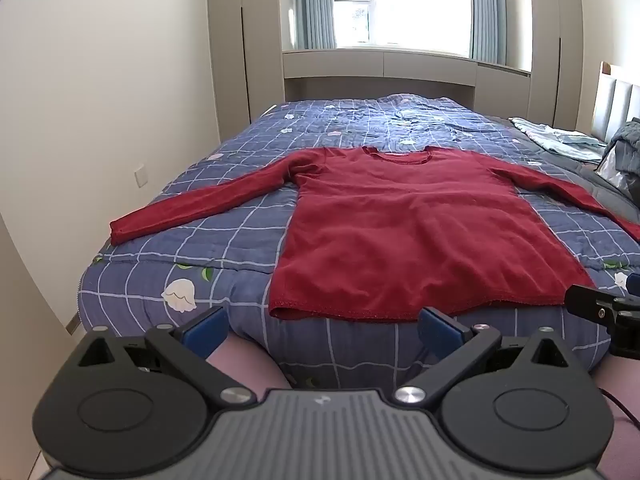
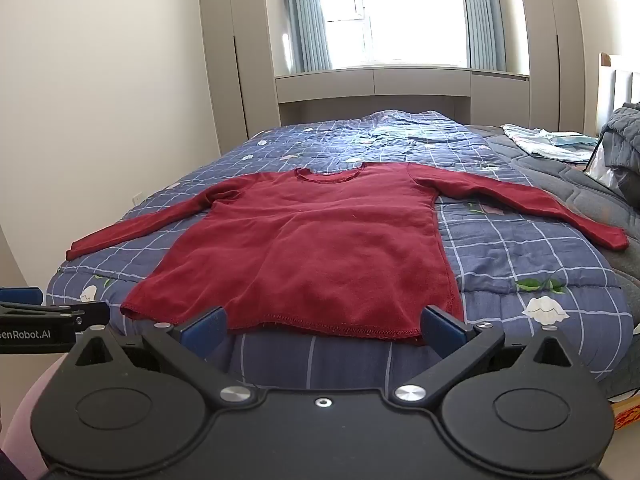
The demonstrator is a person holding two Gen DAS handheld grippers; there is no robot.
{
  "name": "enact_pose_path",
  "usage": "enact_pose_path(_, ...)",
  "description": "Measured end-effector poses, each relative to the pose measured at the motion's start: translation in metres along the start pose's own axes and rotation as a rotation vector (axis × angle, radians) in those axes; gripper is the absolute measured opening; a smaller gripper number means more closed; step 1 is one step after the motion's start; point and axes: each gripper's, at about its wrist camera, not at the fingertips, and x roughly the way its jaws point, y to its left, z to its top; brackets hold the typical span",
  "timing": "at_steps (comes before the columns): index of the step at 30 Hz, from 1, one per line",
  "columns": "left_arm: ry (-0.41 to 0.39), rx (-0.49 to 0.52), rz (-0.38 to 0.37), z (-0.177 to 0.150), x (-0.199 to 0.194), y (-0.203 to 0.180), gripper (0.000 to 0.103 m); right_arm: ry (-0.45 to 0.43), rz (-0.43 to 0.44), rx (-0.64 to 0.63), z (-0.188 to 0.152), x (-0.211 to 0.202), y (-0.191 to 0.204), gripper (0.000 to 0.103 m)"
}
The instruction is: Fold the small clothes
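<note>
Bedroom, quilted bed (image 1: 240, 184) | red sweater (image 1: 400, 232) flat, sleeves out, seemingly unfolded | left gripper (image 1: 320, 330), right gripper (image 2: 324, 328) both spread, empty | all folds remain

The left claw (image 1: 322, 330) is made of black arms with blue pads (image 1: 208, 326), silver screws and a grey ribbed body. The right claw (image 2: 324, 328) is built the same, but its body is black. White letters reading "enRobot.AI" are printed on the left claw's side.

Home bedroom: quilted bed (image 1: 168, 216), curtained window (image 1: 392, 4)
</note>
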Motion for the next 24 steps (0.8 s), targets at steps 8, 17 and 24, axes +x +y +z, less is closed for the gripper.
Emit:
enact_pose_path(8, -0.002, -0.002, -0.005, -0.0003, -0.0003, 0.0028, 0.103, 0.002, 0.0, 0.0, -0.0001, -0.0001, -0.0001, 0.103)
enact_pose_path(17, 0.0, 0.007, 0.006, -0.0001, 0.0, 0.0, 0.103, 0.004, -0.001, 0.0, -0.0004, 0.0008, 0.0, 0.103)
enact_pose_path(24, 0.0, 0.008, 0.007, -0.0001, 0.0001, -0.0001, 0.103, 0.005, -0.001, -0.001, -0.0005, 0.001, 0.0, 0.103)
